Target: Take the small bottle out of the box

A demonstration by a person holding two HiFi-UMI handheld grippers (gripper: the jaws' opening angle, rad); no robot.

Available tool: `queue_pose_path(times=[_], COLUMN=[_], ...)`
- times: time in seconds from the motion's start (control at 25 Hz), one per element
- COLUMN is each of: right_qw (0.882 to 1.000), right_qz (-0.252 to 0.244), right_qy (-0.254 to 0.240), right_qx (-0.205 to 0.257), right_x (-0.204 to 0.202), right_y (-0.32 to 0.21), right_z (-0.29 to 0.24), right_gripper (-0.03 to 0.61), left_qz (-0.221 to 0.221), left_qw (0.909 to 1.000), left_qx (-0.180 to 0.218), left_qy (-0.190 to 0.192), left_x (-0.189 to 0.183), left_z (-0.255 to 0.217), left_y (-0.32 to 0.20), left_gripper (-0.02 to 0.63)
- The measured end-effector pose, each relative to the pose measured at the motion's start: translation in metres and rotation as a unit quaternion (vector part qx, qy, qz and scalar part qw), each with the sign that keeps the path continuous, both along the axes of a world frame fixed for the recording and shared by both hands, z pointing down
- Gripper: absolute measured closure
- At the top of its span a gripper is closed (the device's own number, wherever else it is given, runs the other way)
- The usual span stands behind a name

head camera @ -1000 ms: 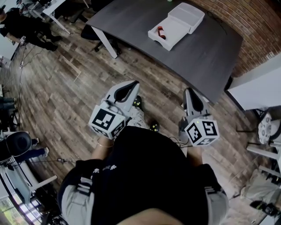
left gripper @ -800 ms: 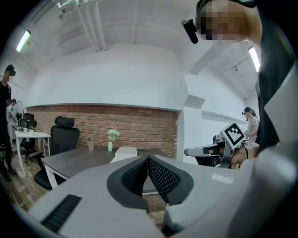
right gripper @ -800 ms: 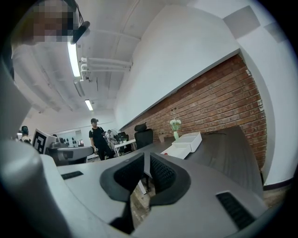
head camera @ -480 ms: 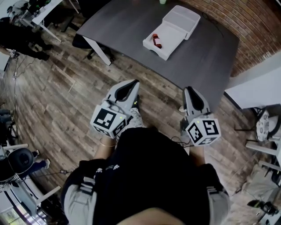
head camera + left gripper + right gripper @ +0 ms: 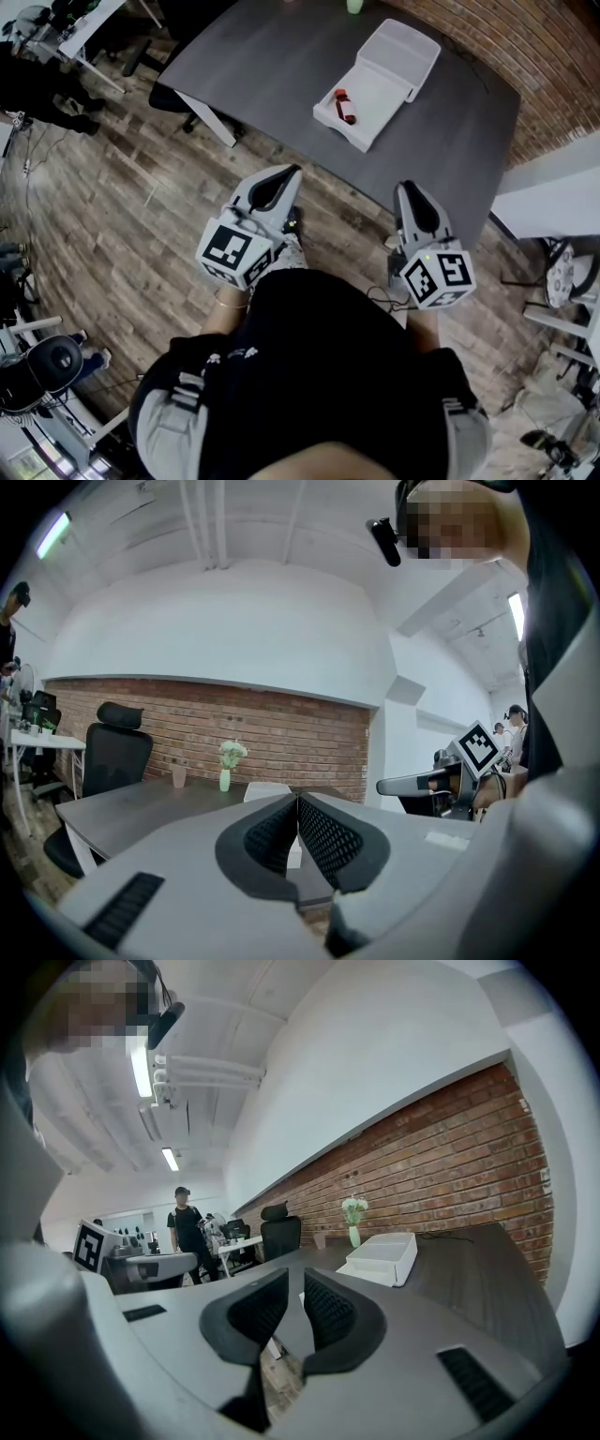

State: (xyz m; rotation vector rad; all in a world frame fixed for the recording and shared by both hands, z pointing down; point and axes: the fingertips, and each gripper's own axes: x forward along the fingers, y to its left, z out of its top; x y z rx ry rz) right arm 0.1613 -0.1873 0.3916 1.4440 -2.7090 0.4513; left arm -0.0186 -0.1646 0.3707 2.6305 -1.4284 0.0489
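We hold both grippers over the wood floor (image 5: pixel 141 216), well short of the dark grey counter (image 5: pixel 272 52). The left gripper (image 5: pixel 298 800) has its jaws closed tip to tip with nothing between them. The right gripper (image 5: pixel 295 1281) shows a narrow gap; its jaws have just been opening, and nothing sits between them either. On the counter lies the white box (image 5: pixel 401 56), its lid folded back. The small bottle (image 5: pixel 344 105), red and dark, lies on its side in the near half of the box, by the left wall. A pale green vase of flowers (image 5: pixel 353 1213) stands farther back on the counter, before the brick wall (image 5: pixel 450 1162).
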Motion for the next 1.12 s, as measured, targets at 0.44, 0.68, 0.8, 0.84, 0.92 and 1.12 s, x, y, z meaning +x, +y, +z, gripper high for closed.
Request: queue_pose_path(times=[0.44, 0.68, 0.8, 0.84, 0.92, 1.12], right_qw=[1.000, 0.999, 0.998, 0.998, 0.998, 0.995], right_qz=[0.025, 0.038, 0.044, 0.045, 0.046, 0.048], right_qy=[0.006, 0.019, 0.030, 0.033, 0.041, 0.073], right_qx=[-0.012, -0.013, -0.018, -0.021, -0.027, -0.036], right_x=[-0.040, -0.064, -0.077, -0.081, -0.091, -0.111], right_y=[-0.068, -0.099, -0.114, -0.119, -0.129, -0.155], right_z=[-0.003, -0.001, 0.003, 0.005, 0.009, 0.021], right_gripper=[0.511, 0.502, 0.497, 0.495, 0.490, 0.476], left_qz=[0.038, 0.059, 0.065, 0.067, 0.072, 0.088], left_qw=[0.9993, 0.9982, 0.9977, 0.9975, 0.9971, 0.9954], left_qx=[-0.007, -0.009, -0.010, -0.010, -0.011, -0.013], left_qy=[0.004, 0.008, 0.016, 0.018, 0.023, 0.037], left_x=[-0.037, -0.058, -0.071, -0.075, -0.083, -0.100], left_z=[0.000, 0.005, 0.009, 0.011, 0.014, 0.021], left_y=[-0.080, -0.114, -0.131, -0.137, -0.147, -0.173], left_gripper=[0.611, 0.611, 0.611, 0.611, 0.611, 0.611])
